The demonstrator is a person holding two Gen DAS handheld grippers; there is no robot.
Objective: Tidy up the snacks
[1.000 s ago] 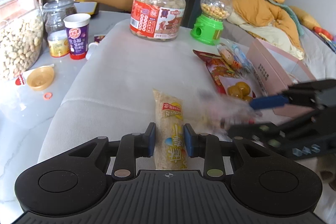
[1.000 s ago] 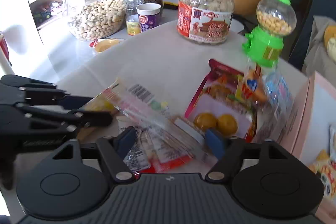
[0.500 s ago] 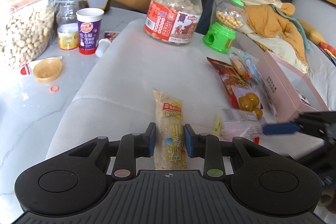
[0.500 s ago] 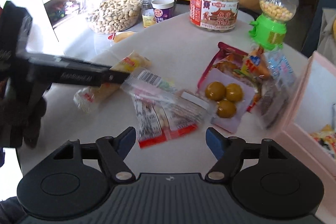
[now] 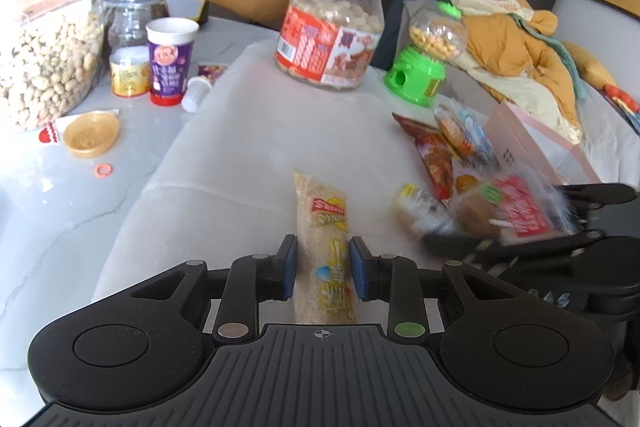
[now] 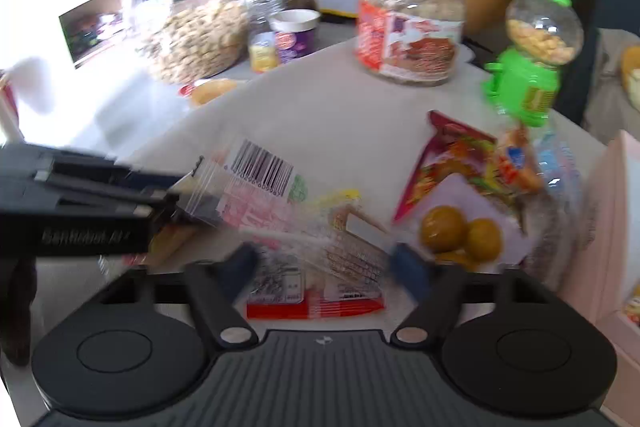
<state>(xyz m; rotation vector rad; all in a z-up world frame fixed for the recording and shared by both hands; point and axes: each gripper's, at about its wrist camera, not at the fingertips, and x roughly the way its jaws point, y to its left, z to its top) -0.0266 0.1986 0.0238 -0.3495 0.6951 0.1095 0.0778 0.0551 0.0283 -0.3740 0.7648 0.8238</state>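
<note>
The long yellow snack pack (image 5: 325,251) is clamped in the left tongs (image 5: 323,269); the right tongs (image 6: 324,263), just closing, are set around a clear red-edged packet (image 6: 316,267), contact unclear.

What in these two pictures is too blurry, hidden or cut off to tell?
- Right wrist view: right claw smeared by motion; whether it grips the clear packet is unclear.
- Left wrist view: that packet is blurred, its label unreadable.
- Left wrist view: peanut jar cut by the left edge.
- Pink box: contents mostly out of frame.
</note>
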